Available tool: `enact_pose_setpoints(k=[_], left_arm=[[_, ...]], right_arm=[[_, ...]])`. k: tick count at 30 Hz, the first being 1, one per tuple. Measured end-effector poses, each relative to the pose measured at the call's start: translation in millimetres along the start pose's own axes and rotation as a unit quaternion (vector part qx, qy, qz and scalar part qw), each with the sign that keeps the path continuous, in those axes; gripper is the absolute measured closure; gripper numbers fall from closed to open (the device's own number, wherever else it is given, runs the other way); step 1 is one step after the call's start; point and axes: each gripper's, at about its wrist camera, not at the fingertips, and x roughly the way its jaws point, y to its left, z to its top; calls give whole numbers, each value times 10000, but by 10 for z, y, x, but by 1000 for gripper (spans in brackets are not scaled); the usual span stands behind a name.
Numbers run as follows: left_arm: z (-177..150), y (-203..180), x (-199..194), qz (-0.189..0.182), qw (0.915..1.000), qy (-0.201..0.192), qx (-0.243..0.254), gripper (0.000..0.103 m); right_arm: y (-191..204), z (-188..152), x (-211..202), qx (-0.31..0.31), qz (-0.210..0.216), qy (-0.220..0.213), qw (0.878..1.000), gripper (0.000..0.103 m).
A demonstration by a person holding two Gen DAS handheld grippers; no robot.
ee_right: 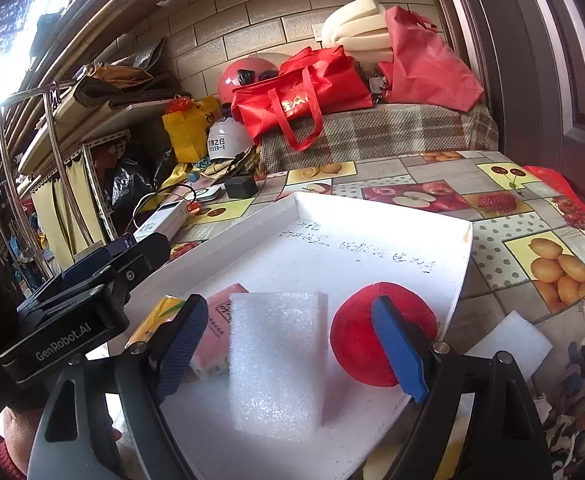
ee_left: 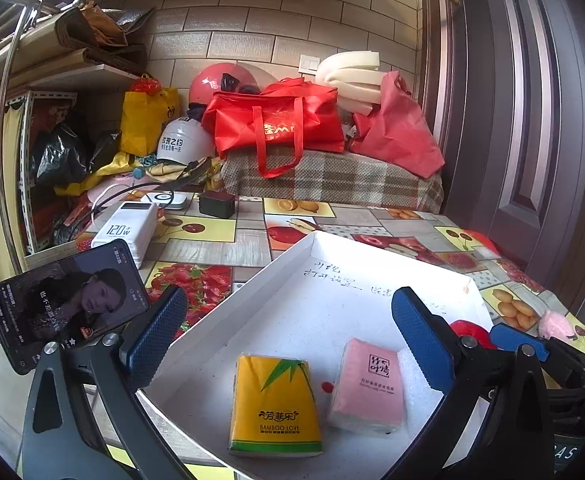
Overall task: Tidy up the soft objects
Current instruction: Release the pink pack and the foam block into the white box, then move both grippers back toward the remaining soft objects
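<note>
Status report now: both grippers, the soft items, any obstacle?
Left gripper open, empty. Right gripper open around white foam block. Yellow tissue pack, pink tissue pack, red ball in white tray. No obstacle.

Tan brick-tile wall (ee_left: 252,32) at back w/ white switch plate (ee_left: 307,65). Dark panelled door (ee_left: 532,120) on right. Metal shelf rack (ee_right: 64,152) on left w/ yellow curtain (ee_right: 60,208). Plaid-covered bench (ee_left: 332,178) along wall. Counter (ee_right: 532,216) has fruit-print oilcloth. Strong daylight from window (ee_right: 0,48) upper left.
</note>
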Motion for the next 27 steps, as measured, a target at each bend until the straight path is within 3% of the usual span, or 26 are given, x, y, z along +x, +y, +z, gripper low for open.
enact_pose_setpoints(k=[12,27], left_arm=[[-2,-1,-63,2,9999,-171,-9,0],[-72,-86,-252,38,9994,-321,122,0]], right_arm=[[16,3,-55,-99,-127,-213,9996,18],[-164,-116,-337,275,-57,-330,9991,17]])
